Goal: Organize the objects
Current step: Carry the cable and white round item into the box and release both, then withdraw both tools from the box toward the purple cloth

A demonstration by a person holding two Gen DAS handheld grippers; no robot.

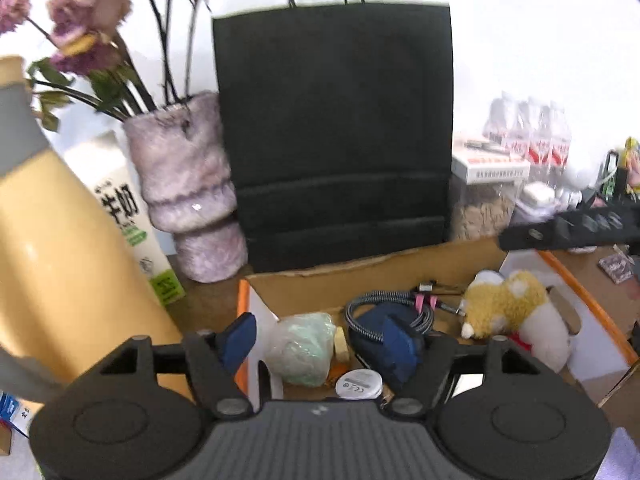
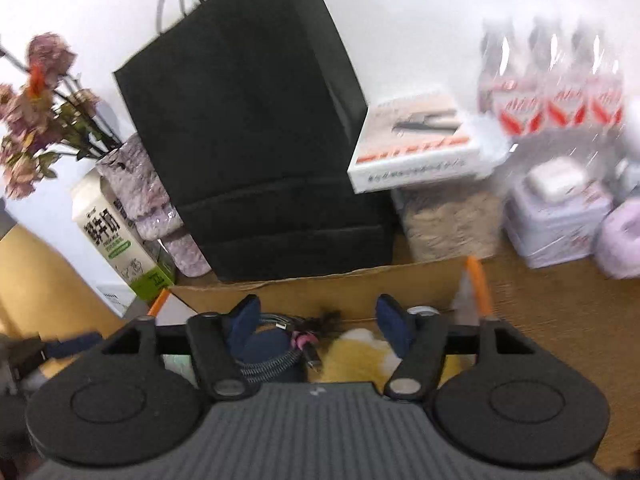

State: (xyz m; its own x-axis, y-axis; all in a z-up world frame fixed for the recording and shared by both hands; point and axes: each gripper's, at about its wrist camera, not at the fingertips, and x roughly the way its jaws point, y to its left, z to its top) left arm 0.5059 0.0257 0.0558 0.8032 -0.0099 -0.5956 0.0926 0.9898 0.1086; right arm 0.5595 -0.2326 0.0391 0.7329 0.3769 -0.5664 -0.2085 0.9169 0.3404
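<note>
A cardboard box (image 1: 360, 276) with orange edges holds a yellow and white plush toy (image 1: 508, 304), a blue pouch (image 1: 396, 344), a braided cable (image 1: 384, 300), a pale green wrapped bundle (image 1: 304, 348) and a round white disc (image 1: 359, 385). My left gripper (image 1: 320, 340) hovers over the box's near left part, open, nothing pressed between its blue pads. My right gripper (image 2: 319, 322) is open too, above the same box (image 2: 320, 284), with the plush toy (image 2: 360, 356) and cable (image 2: 276, 360) below its fingers.
Behind the box stand a black paper bag (image 1: 332, 132), a fuzzy pink vase (image 1: 188, 184) with dried flowers and a milk carton (image 1: 128, 216). A yellow bottle (image 1: 52, 256) rises close at left. A white carton (image 2: 416, 148), water bottles (image 2: 552, 84), a grain jar (image 2: 452, 224) and a tin (image 2: 556, 216) crowd the right.
</note>
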